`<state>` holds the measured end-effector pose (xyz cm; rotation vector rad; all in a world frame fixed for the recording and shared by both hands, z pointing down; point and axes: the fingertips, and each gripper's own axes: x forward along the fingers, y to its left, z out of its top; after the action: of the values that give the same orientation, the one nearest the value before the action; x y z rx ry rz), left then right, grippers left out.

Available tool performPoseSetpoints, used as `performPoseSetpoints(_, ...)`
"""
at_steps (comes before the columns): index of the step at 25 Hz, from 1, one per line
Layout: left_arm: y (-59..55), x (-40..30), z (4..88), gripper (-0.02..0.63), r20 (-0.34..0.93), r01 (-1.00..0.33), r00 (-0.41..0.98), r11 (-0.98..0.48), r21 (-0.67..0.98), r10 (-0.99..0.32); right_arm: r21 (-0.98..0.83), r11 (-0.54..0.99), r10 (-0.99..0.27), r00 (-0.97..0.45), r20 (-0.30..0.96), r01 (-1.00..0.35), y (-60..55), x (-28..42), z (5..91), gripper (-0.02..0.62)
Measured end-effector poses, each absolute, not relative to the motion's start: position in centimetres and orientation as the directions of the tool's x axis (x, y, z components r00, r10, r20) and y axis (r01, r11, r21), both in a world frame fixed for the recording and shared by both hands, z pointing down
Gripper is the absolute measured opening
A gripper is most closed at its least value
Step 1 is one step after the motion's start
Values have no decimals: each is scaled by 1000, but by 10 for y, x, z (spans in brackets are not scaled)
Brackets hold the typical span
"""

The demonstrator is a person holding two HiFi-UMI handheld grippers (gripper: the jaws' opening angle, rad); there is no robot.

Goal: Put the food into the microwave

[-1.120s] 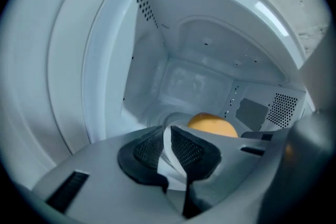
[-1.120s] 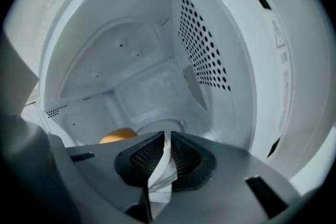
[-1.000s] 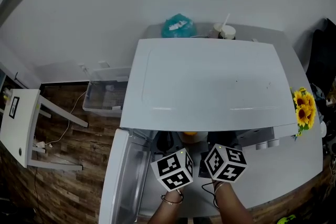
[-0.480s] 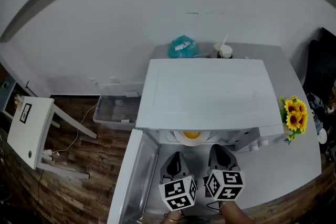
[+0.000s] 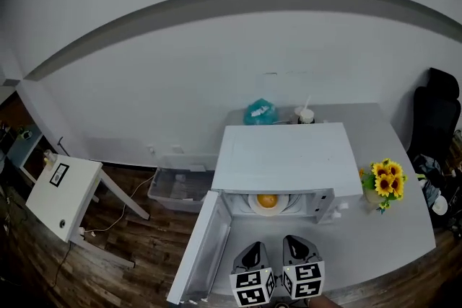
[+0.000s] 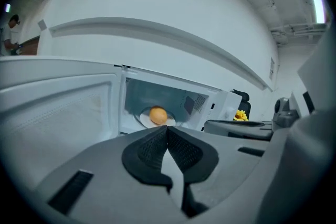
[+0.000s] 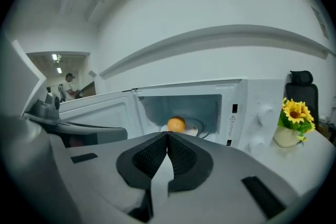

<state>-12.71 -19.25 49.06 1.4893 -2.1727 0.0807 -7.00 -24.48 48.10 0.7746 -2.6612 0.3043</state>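
A white microwave (image 5: 289,159) stands on the grey table with its door (image 5: 200,249) swung open to the left. Inside, an orange (image 5: 266,200) (image 6: 158,115) (image 7: 176,124) rests on a white plate (image 5: 272,207). Both grippers are drawn back in front of the opening, side by side near the table's front edge. My left gripper (image 5: 253,252) (image 6: 167,129) is shut with nothing in it. My right gripper (image 5: 294,245) (image 7: 167,136) is likewise shut and empty.
A vase of sunflowers (image 5: 383,182) (image 7: 294,113) stands right of the microwave. Behind it are a teal bag (image 5: 260,113) and a cup with a straw (image 5: 306,115). A clear bin (image 5: 180,187) and a tipped white table (image 5: 63,195) are on the wooden floor at left.
Both grippers have pulled back out of the microwave towards the table's front edge, leaving the orange on the plate inside. The head view has risen and widened.
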Motion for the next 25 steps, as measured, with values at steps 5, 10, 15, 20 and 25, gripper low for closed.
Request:
performPoseSetpoints(5, -174, -117, 472, 3, 410, -897, -273, 384, 218, -870, -123, 823, -486, -799, 353, -555, -225, -60, 461, 17)
performPoseSetpoints(10, -163, -112, 435, 3, 342, -921, -259, 338, 195, -903, -129, 817, -504, -805, 314, -562, -222, -45, 438, 17)
performPoseSetpoints(15, -152, -116, 422, 3, 308, -917, -272, 343, 205, -912, -134, 816, -508, -808, 299, -563, -215, -37, 425, 17)
performPoseSetpoints(20, -154, -116, 418, 3, 299, -912, -276, 347, 218, -913, -118, 829, -500, -819, 282, -547, -208, -37, 411, 17)
performPoseSetpoints(25, -160, -110, 417, 3, 305, -918, -258, 331, 219, -917, -124, 828, -497, -818, 289, -547, -207, -36, 411, 17)
